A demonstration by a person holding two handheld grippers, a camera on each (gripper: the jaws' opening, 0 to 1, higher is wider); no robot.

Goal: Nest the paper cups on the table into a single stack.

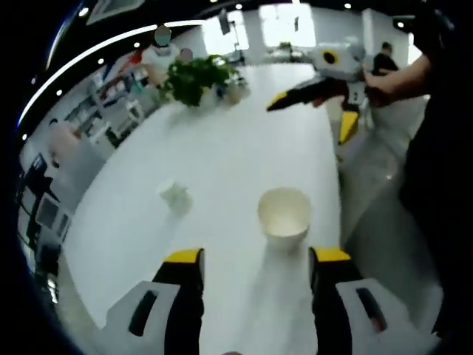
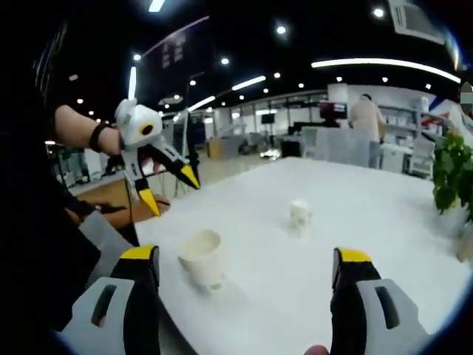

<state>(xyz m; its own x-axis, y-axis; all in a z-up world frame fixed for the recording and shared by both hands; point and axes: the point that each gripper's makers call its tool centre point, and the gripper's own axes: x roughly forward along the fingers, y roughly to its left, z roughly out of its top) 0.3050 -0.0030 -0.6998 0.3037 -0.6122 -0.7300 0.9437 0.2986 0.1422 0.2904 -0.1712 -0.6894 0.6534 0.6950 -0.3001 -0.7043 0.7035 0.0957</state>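
A white paper cup [image 1: 283, 214] stands upright on the long white table [image 1: 222, 148], mouth up, just ahead of my left gripper [image 1: 257, 255]. That gripper's jaws are open and hold nothing. A smaller white cup-like thing [image 1: 174, 196] sits to the cup's left, too blurred to make out. My right gripper [image 1: 312, 118] hangs open in the air over the table's far right side. In the right gripper view, the cup [image 2: 202, 257] stands near the table edge ahead of my open right gripper [image 2: 247, 255]. The small white thing [image 2: 299, 216] lies farther off, and the left gripper [image 2: 170, 189] is open above the edge.
A green potted plant [image 1: 196, 78] stands at the table's far end and also appears as the plant [image 2: 452, 174] at the right. The person's hand [image 1: 392, 81] and dark sleeve hold the right gripper beside the table edge. Desks, chairs and people fill the room beyond.
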